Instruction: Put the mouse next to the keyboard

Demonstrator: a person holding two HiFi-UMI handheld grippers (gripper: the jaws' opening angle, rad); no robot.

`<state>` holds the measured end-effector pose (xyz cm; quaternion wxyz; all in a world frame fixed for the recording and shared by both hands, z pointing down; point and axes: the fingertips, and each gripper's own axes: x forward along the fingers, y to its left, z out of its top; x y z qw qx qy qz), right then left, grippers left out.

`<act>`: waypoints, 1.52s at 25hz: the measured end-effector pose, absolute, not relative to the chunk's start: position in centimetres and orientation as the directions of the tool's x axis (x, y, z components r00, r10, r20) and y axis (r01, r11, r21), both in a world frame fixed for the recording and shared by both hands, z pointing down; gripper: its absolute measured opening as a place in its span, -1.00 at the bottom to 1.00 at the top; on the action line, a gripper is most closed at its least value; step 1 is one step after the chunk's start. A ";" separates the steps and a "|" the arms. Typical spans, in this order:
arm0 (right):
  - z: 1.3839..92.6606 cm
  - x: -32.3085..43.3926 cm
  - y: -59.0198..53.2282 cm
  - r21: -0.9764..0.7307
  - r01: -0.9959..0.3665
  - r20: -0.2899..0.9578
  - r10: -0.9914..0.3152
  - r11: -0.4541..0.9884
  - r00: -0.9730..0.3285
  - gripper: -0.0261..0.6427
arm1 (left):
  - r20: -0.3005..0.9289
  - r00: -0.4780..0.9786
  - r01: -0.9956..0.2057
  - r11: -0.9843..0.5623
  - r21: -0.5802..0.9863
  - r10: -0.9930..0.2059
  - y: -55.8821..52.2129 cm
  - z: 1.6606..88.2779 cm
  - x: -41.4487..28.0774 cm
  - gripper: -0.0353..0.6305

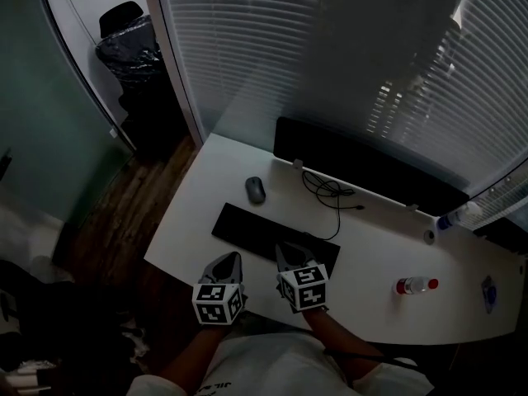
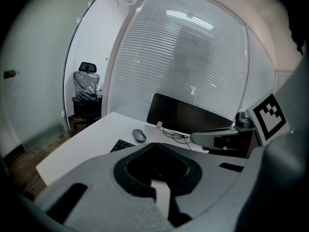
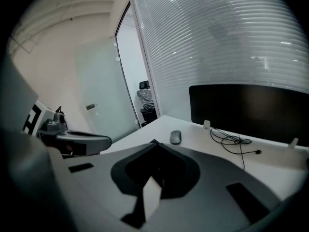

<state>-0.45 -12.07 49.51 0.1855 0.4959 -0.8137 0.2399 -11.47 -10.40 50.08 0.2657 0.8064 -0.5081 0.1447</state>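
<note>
Nearby, cable (image 1: pixel 330 193) beside mouse (image 1: pixel 255 189)

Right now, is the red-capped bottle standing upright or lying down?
Lying down: the red-capped bottle rests lengthwise on the desk, cap toward the head view's right.

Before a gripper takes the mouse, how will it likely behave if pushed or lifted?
The mouse lies low and flat on the smooth desk, so a push would probably slide it, not roll it. Its rounded top looks sleek, so jaws may slip. The cable lies apart from it, so nothing should drag.
</note>
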 end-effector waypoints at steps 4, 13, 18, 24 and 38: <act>50.4 -0.4 -14.5 -0.193 -0.902 0.551 -0.717 0.387 -0.426 -0.91 | 0.507 0.441 -0.897 -0.344 0.277 -0.741 -12.2 50.8 -11.6 -0.88; 53.8 -1.0 -19.8 -0.172 -0.914 0.573 -0.717 0.368 -0.397 -0.91 | 0.531 0.412 -0.911 -0.320 0.261 -0.741 -17.5 55.0 -13.4 -0.88; 56.1 -1.2 -22.3 -0.173 -0.918 0.587 -0.711 0.357 -0.387 -0.91 | 0.537 0.414 -0.910 -0.322 0.261 -0.735 -19.8 56.5 -13.9 -0.88; 58.9 -2.3 -25.8 -0.186 -0.911 0.603 -0.689 0.368 -0.401 -0.91 | 0.551 0.429 -0.903 -0.329 0.275 -0.716 -20.8 58.3 -13.5 -0.88; 64.3 -4.6 -32.0 -0.164 -0.911 0.691 -0.615 0.379 -0.380 -0.20 | 0.556 0.442 -0.897 -0.351 0.268 -0.704 -22.1 59.4 -13.4 -0.88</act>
